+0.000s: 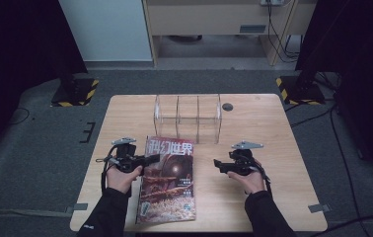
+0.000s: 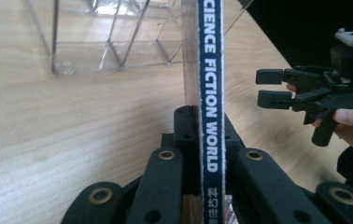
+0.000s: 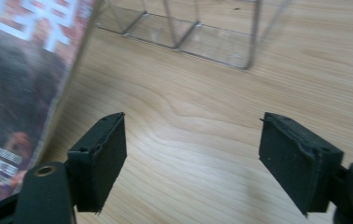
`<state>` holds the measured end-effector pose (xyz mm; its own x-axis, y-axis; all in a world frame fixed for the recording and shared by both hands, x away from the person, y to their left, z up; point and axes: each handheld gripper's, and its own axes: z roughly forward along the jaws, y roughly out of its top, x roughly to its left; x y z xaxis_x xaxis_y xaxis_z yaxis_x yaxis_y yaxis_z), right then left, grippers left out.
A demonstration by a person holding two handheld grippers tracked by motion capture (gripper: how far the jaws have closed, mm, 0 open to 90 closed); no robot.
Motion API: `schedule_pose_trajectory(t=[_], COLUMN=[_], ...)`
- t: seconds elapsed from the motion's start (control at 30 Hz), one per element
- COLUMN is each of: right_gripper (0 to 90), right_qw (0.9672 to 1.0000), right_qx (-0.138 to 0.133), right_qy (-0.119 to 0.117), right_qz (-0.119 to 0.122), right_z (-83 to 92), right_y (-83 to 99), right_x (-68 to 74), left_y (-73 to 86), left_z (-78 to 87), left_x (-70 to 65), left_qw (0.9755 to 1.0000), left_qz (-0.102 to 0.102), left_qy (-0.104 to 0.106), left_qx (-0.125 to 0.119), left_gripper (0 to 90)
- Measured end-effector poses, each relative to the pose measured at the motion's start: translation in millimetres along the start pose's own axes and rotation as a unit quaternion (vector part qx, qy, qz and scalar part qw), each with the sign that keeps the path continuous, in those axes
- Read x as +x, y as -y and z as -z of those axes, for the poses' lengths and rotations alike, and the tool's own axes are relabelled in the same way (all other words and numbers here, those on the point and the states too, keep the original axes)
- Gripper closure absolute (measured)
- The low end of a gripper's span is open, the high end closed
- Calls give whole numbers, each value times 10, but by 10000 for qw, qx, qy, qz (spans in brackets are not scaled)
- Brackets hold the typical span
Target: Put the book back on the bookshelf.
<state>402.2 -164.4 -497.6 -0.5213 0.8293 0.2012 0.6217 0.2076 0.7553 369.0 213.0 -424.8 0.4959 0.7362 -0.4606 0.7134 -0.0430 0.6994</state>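
Nearest in the left gripper view: left gripper w/ jaws clamped on the magazine at its spine edge, which runs straight up between them, spine text readable. In the high view the mag lies on the table at front-centre, cover up, its left edge in that gripper, so it looks tipped or just starting to lift there; can't tell how far off the wood. Right gripper has jaws wide apart, nothing in them, hovering over bare wood just right of the mag. Farther back, near the far edge, sits a clear rack w/ upright dividers, empty. Handling, as a guess: light, thin, floppy, glossy cover so prob. slippery; held by one edge it'll sag and pages may fan. Spine is the stiffest part, so best grip is there, mid-length, w/ the right gripper supporting the free edge.
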Motion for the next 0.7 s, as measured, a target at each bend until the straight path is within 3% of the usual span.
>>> schedule_pose_trajectory(t=[0.27, 0.5, 0.7], right_gripper=[149, 113, 94], right_qw=[9988, 9964, 9935], right_qx=[-4, 204, 317], right_qy=[470, 812, 1085], right_qz=[102, 153, 131], right_z=[251, 406, 510], right_y=[89, 266, 403], right_x=[-334, -620, -797], left_y=[-192, -309, -414], left_z=[133, 316, 481], left_x=[-157, -218, -251], left_qw=[9996, 9984, 9968], left_qz=[-185, -165, -206], left_qy=[27, 94, -112], left_qx=[-207, -529, -765], left_gripper=[836, 837, 837])
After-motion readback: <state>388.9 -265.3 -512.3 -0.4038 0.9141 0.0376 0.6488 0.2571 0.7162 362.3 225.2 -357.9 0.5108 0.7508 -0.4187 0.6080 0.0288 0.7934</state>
